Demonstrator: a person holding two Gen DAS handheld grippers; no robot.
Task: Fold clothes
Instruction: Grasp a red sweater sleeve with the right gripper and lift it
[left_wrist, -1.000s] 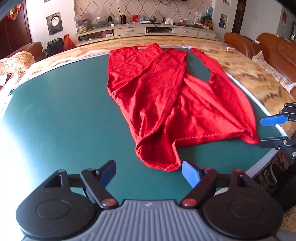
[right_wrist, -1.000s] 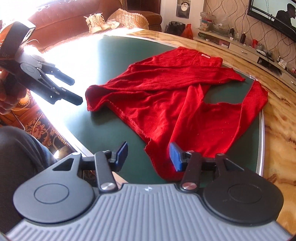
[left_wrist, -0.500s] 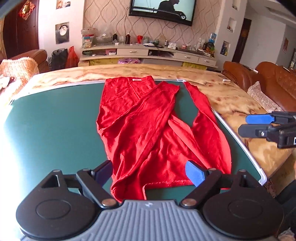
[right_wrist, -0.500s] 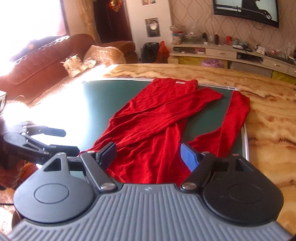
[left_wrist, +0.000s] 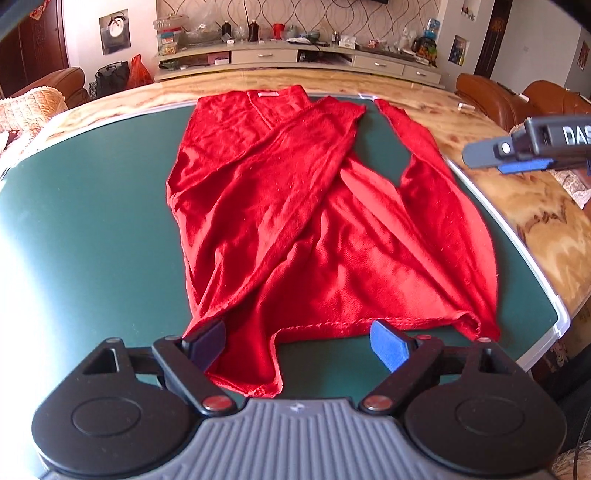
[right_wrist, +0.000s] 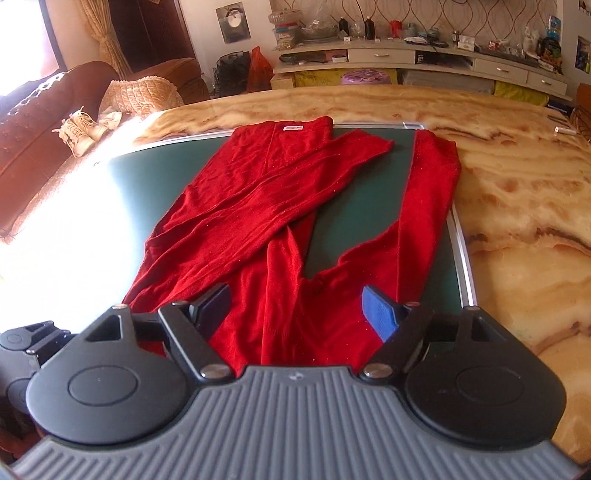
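A red long-sleeved garment (left_wrist: 314, 221) lies spread on the green mat (left_wrist: 92, 221), collar at the far end. One sleeve is folded across the body; the other runs along the mat's right edge. My left gripper (left_wrist: 297, 345) is open just over the near hem, whose left corner lies between its fingers without being pinched. In the right wrist view the garment (right_wrist: 258, 221) stretches away from my right gripper (right_wrist: 297, 308), which hovers open above the near hem. That right gripper (left_wrist: 495, 160) also shows at the right edge of the left wrist view, above the marble table.
The mat's metal rim (right_wrist: 461, 236) borders the marble-patterned table (right_wrist: 517, 221). Brown sofas (right_wrist: 44, 122) stand to the left with shoes (right_wrist: 79, 129) on one. A cluttered TV cabinet (left_wrist: 295, 55) lines the far wall. Part of the left gripper's body (right_wrist: 22, 343) shows at lower left.
Both grippers moved in over the near hem. The right gripper's jaws widened and its view rolled to level. In the left wrist view the right gripper rose from lower right to upper right.
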